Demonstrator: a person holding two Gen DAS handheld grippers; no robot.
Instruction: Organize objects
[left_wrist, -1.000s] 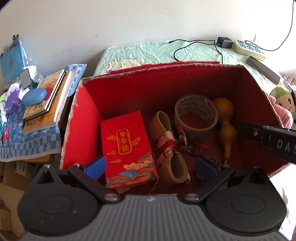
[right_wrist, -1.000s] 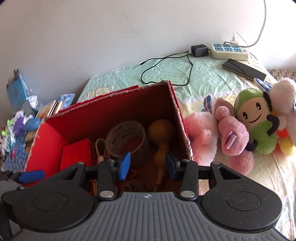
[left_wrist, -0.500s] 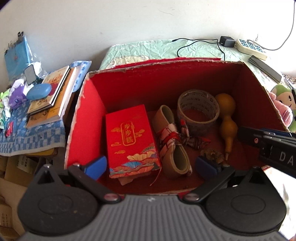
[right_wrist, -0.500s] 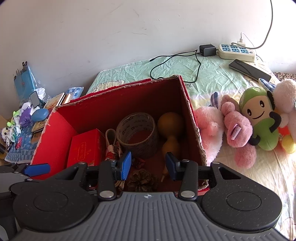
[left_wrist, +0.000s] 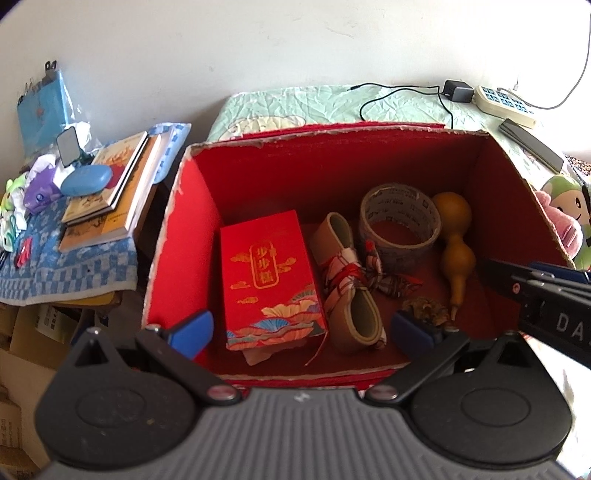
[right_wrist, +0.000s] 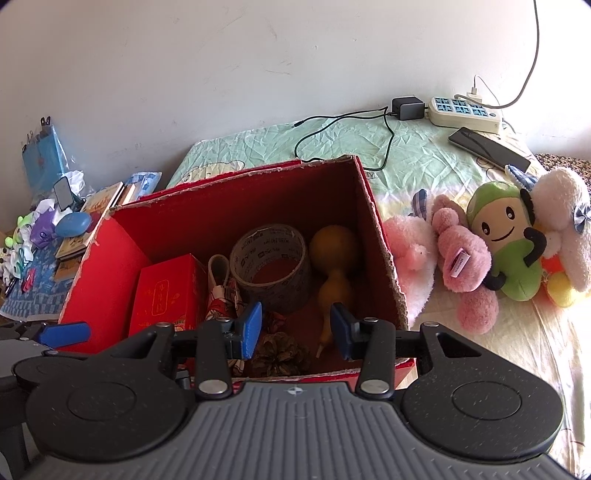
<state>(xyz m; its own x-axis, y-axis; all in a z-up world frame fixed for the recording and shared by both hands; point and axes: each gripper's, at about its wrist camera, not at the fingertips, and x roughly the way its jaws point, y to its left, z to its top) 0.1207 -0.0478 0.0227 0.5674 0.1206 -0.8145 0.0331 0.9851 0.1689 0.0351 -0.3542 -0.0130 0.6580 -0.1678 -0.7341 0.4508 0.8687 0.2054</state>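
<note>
Your left gripper (left_wrist: 301, 328) and right gripper (right_wrist: 295, 328) hover over the red box (right_wrist: 384, 236) on the bed (right_wrist: 424, 155), both released, grasping nothing; tape roll (right_wrist: 271, 267), gourd (right_wrist: 334, 266) and pine cone (right_wrist: 280, 354) sit inside.

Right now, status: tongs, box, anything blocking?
Left tongs open, empty. Right tongs open, empty, above pinecone. Red box open, loaded. Nothing blocking.
</note>
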